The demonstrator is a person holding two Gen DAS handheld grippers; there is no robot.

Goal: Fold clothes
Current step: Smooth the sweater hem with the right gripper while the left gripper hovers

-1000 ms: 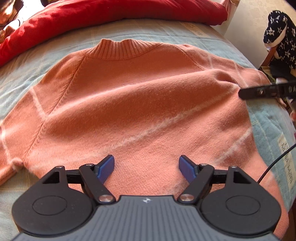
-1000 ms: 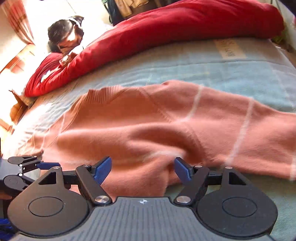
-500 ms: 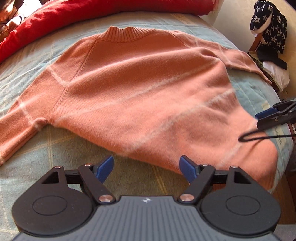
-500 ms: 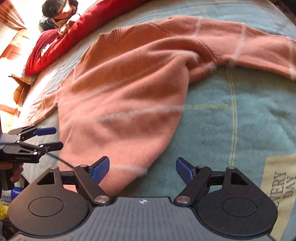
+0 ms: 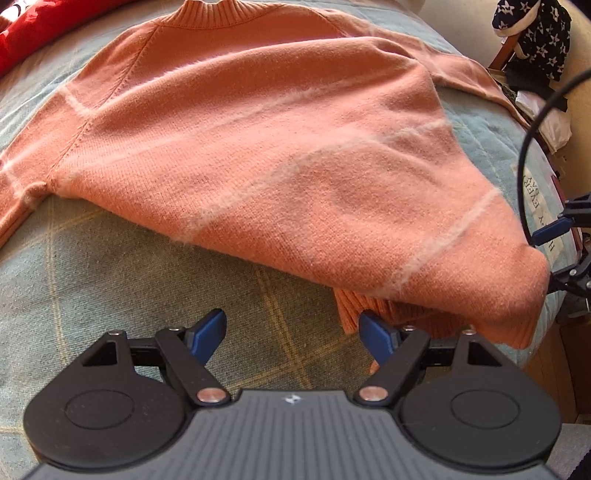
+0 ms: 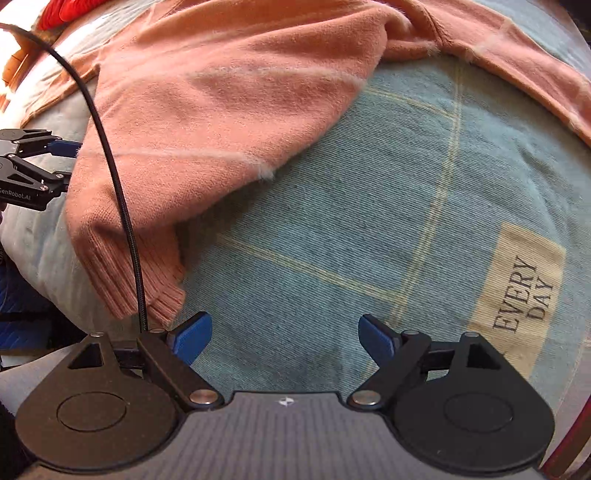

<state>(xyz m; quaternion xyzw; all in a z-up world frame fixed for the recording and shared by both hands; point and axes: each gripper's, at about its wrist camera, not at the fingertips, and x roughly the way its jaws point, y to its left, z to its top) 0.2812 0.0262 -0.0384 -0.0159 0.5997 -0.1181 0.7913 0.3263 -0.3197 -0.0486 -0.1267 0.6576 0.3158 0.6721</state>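
Hovering above the bedspread (image 5: pixel 122 280), the left gripper (image 5: pixel 291 334) stands wide open with nothing between its blue pads; only checked quilt shows in the gap. The right gripper (image 6: pixel 284 332) is likewise spread and empty, its jaws having just been opening wider, with bare cover between them.

Just ahead of the left gripper and to its right lies the ribbed hem (image 5: pixel 402 317) of the sweater (image 5: pixel 280 147), peeking out from under a turned-over fold of the body; the right-hand pad sits almost against that ribbing. From the right gripper the same hem corner (image 6: pixel 133 280) lies ahead and to its left, just beyond the left-hand pad. By my reading the left gripper is the nearer to the hem's middle, the right the nearer to its corner. The garment's long axis runs away from both tools, hem close by and ribbed collar (image 5: pixel 218 13) farthest off, with one sleeve (image 6: pixel 517 62) trailing out across the quilt ahead of the right gripper and to its right.

The sweater is a soft salmon knit, fuzzy on the surface, crossed by thin pale brushed stripes, thick enough to hold rounded folds rather than sharp creases. The hem and collar are tighter ribbing. Beneath it the cover is a blue-green woven cloth with yellowish check lines and a cream patch (image 6: pixel 521 295) printed with words. A black cable (image 6: pixel 114 173) arcs over the knit near the right gripper's left side.
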